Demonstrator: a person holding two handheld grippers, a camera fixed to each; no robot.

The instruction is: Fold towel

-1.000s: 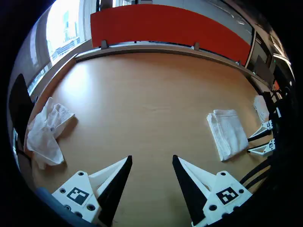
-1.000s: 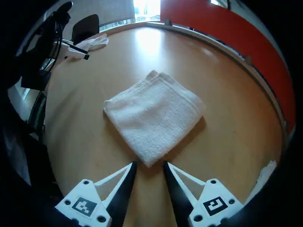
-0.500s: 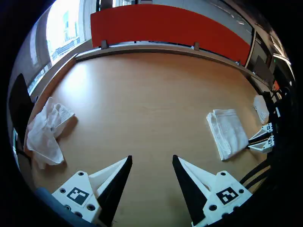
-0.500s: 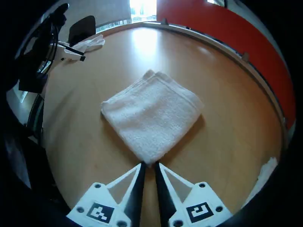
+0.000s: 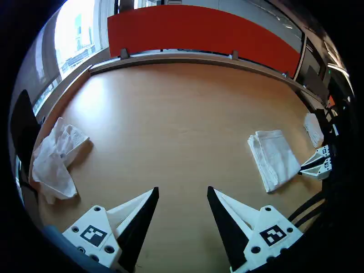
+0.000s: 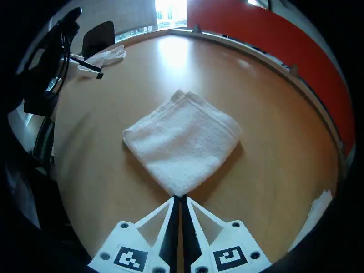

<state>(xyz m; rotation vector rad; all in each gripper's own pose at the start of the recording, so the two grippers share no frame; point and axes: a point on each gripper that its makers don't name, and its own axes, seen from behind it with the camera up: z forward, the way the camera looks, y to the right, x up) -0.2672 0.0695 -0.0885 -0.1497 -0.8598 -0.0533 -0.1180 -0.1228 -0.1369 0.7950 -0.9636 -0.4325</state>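
Your right tongs (image 6: pixel 180 198) are squeezed together, and their tips sit right at the near corner of the towel (image 6: pixel 182 141). I cannot tell if any cloth is caught between them or if they only touch the corner. The towel lies flat on the desk (image 6: pixel 273 136), folded into a thick square, with one corner pointing at you. I think that is why the tongs come in there: a corner is the easiest bit to reach and pinch.

Your left tongs (image 5: pixel 182 188) are wide apart and hold nothing. They hang over a bare part of the desk, well away from the towel, which lies far off to their right. I think they are kept there so they do not bump the other tongs.

A crumpled white cloth (image 5: pixel 57 159) lies near the left edge of the desk. A small white cloth (image 5: pixel 314 129) sits past the towel, by the right edge. A long red panel (image 5: pixel 204 32) stands along the back.

The towel looks neat, so I think the folding is nearly done. Go gently, because a hard pull at one corner could drag the top layer and undo the folds.
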